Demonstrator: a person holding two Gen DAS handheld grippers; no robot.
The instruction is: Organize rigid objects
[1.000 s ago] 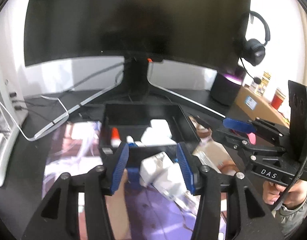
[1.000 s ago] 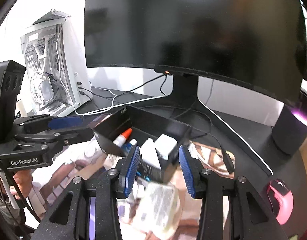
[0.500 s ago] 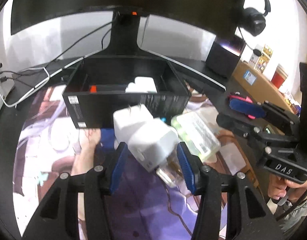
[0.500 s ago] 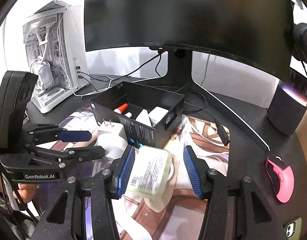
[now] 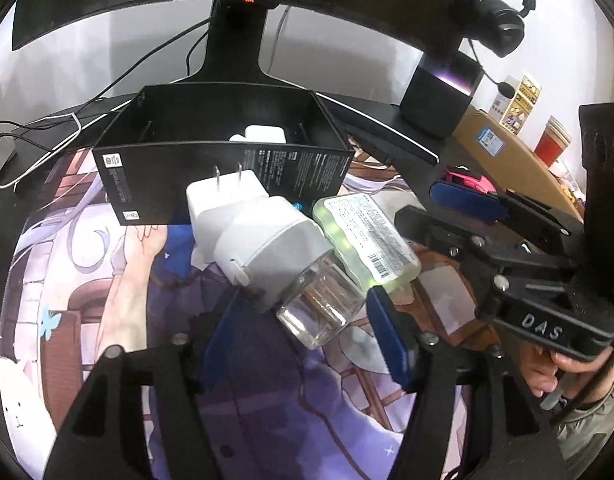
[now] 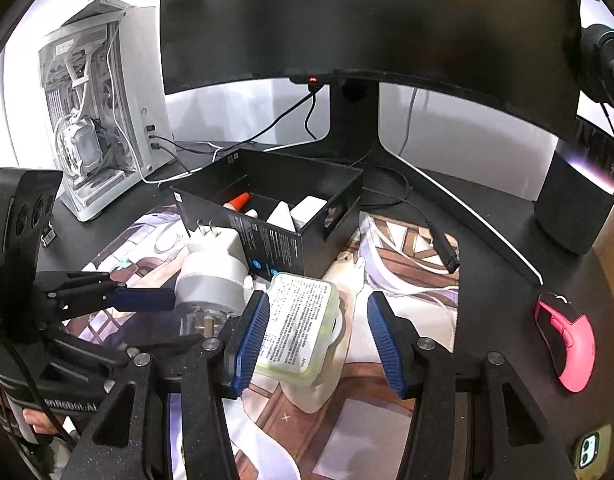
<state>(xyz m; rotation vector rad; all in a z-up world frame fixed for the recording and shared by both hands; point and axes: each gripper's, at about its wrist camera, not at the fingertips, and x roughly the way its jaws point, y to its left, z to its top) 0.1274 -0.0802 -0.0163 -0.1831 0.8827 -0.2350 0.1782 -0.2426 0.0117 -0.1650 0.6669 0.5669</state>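
A black open box (image 5: pixel 227 160) (image 6: pixel 291 240) stands on the printed desk mat and holds a white charger and a red-capped tube (image 6: pixel 238 202). In front of it lie a white plug adapter (image 5: pixel 223 200) (image 6: pixel 217 250), a clear jar with a white lid (image 5: pixel 291 264) (image 6: pixel 205 292) on its side, and a green-tinted plastic case with a label (image 5: pixel 367 236) (image 6: pixel 299 320). My left gripper (image 5: pixel 307 340) is open, with the jar's clear end between its fingertips. My right gripper (image 6: pixel 317 336) is open around the green case.
A monitor stand (image 6: pixel 355 120) and cables sit behind the box. A white PC case (image 6: pixel 103 108) stands at the far left. A black speaker (image 6: pixel 575 196), a pink mouse (image 6: pixel 567 344), a phone (image 6: pixel 589 448) and a cardboard box (image 5: pixel 515 160) are at the right.
Both grippers have pulled back and lowered from above the box to the objects in front of it. The jar and the green case now lie between the open fingers.
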